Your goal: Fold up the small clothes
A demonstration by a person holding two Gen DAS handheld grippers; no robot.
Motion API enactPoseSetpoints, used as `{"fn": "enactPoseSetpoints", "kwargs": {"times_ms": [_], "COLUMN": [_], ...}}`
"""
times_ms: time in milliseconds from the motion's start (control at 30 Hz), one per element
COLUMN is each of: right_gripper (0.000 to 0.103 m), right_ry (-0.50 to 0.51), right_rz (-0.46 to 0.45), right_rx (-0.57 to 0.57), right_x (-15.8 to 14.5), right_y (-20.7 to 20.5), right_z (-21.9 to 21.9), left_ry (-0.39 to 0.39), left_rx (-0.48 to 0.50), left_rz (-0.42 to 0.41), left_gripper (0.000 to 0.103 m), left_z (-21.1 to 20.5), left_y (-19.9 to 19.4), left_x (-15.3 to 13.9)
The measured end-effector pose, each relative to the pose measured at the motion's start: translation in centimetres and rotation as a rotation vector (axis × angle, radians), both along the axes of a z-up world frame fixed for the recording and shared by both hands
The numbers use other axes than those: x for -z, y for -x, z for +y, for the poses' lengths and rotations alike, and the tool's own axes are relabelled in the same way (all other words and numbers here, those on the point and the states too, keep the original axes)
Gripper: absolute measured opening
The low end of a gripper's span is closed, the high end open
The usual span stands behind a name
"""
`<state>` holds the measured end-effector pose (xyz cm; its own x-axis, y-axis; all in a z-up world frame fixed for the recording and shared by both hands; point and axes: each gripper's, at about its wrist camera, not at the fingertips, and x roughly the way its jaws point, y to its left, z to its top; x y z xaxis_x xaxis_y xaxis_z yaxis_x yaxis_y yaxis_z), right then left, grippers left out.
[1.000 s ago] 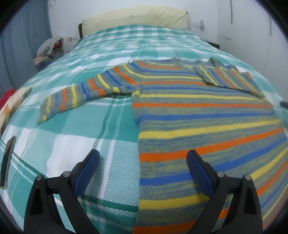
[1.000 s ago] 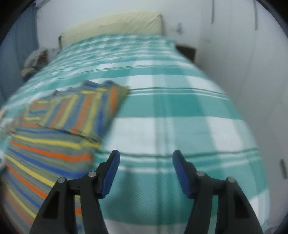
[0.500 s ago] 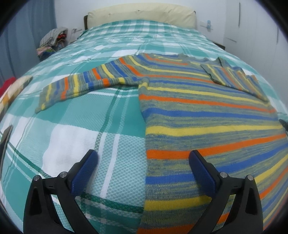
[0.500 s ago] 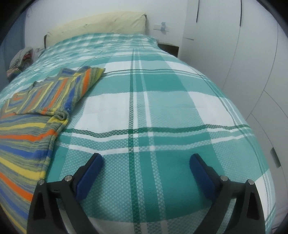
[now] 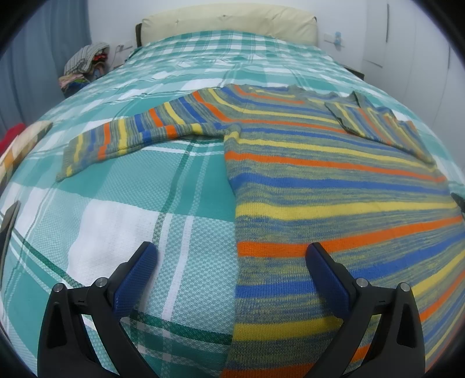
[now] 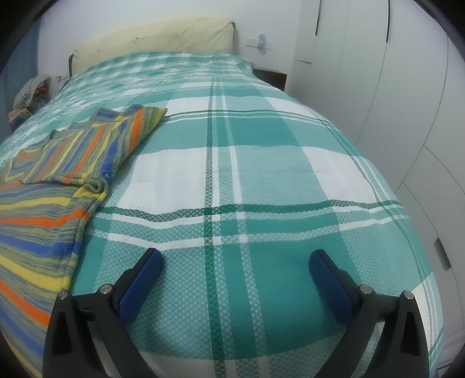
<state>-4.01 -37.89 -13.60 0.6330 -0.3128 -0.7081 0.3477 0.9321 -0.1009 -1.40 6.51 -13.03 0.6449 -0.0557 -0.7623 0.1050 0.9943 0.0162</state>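
A striped knit sweater (image 5: 319, 180) in blue, yellow, orange and grey lies flat on the bed. Its left sleeve (image 5: 130, 136) stretches out to the left; its right sleeve (image 5: 377, 125) is folded over the body. My left gripper (image 5: 231, 258) is open and empty, low over the sweater's left side edge. In the right wrist view the sweater (image 6: 43, 209) lies at the left with the folded sleeve (image 6: 96, 145) on top. My right gripper (image 6: 235, 261) is open and empty over bare bedspread, to the right of the sweater.
The bed has a green and white plaid spread (image 6: 261, 162) and a cream headboard (image 5: 226, 23). A heap of clothes (image 5: 84, 67) sits beyond the bed's left side. White wardrobe doors (image 6: 407, 87) stand close on the right. A dark nightstand (image 6: 270, 77) is by the headboard.
My right gripper has opened wide and swung right, off the folded sleeve, over bare bedspread. My left gripper stayed open and drifted slightly along the sweater's left edge.
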Motion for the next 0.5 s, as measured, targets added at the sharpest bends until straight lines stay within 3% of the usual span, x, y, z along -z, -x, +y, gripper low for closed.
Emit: {"fn": "enactPoseSetpoints", "kwargs": {"times_ms": [500], "right_gripper": [0.102], "right_ry": [0.000], "right_rz": [0.002], "right_rx": [0.005], "right_x": [0.13], "right_y": [0.07], "right_z": [-0.02], "left_ry": [-0.008], "left_rx": [0.002], "left_rz": [0.004], "left_gripper": [0.102], "left_z": [0.03], "left_y": [-0.11], "left_x": [0.18]}}
